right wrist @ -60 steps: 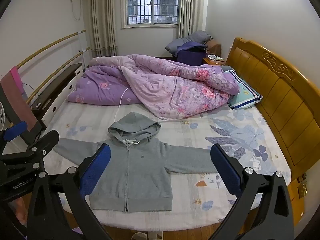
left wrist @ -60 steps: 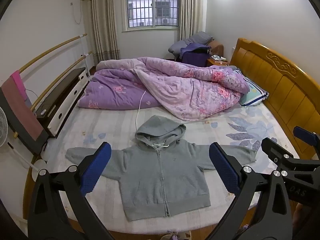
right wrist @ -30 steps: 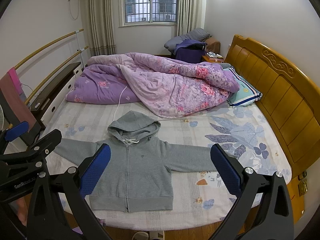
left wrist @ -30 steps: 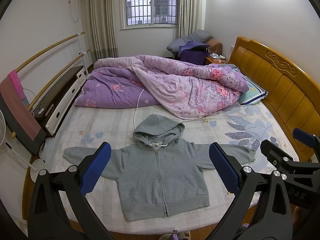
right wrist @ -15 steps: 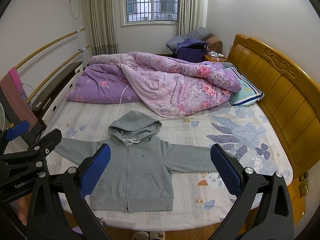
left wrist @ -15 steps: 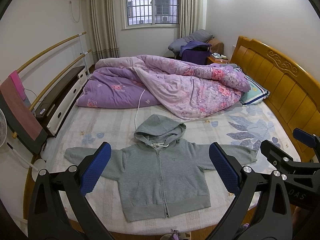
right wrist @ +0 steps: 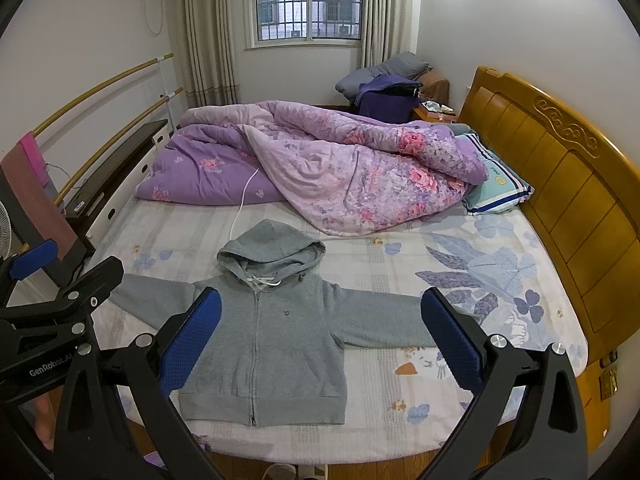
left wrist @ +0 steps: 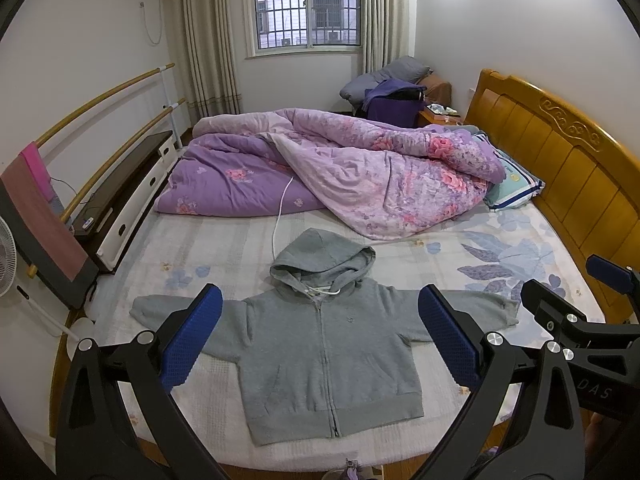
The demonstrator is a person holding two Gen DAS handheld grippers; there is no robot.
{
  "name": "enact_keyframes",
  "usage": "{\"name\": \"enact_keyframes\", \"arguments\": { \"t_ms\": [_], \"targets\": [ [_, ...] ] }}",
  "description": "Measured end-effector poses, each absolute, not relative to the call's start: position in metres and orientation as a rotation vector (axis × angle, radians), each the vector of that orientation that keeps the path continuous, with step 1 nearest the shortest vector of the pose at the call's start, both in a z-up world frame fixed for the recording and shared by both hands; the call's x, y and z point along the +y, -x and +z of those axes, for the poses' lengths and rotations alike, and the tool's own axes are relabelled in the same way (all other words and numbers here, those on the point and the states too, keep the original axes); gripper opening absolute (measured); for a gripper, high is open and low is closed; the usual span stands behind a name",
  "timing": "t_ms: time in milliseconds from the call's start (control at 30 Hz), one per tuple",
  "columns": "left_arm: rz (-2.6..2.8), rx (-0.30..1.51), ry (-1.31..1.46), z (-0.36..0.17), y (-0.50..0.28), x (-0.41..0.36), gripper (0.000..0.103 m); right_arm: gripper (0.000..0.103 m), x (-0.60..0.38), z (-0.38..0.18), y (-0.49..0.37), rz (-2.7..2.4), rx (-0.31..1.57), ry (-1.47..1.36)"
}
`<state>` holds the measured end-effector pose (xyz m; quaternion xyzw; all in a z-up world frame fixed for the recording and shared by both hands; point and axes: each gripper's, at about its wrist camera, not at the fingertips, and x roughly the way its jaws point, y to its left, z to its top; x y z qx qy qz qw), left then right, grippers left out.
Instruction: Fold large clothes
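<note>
A grey zip-up hoodie (left wrist: 320,344) lies flat and face up near the bed's front edge, sleeves spread to both sides, hood toward the quilt. It also shows in the right wrist view (right wrist: 268,332). My left gripper (left wrist: 320,336) is open and empty, held in the air in front of the bed, well short of the hoodie. My right gripper (right wrist: 320,336) is open and empty too, beside it at the right. Each gripper shows at the edge of the other's view.
A rumpled purple floral quilt (left wrist: 340,168) covers the far half of the bed (left wrist: 500,248). A white cable (left wrist: 280,208) runs from it to the hood. A wooden headboard (left wrist: 560,160) stands at the right, a low cabinet (left wrist: 120,204) and rails at the left.
Both grippers stay open. The views shift only slightly; the hoodie has not moved.
</note>
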<state>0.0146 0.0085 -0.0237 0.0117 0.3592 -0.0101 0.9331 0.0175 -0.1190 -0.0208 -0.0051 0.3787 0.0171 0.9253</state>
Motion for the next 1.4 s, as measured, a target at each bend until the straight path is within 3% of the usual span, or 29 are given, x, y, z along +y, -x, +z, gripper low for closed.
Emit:
{"name": "enact_keyframes", "arguments": {
  "t_ms": [467,1400],
  "targets": [
    [-0.009,0.74,-0.029,-0.043,-0.012,0.034,0.098,0.096,-0.12,-0.022,-0.021,0.04,0.783,0.008],
    [0.037,0.791,-0.052,-0.031,-0.024,0.001,0.098,0.096,-0.161,-0.035,-0.039,0.109,0.826,-0.043]
  ]
}}
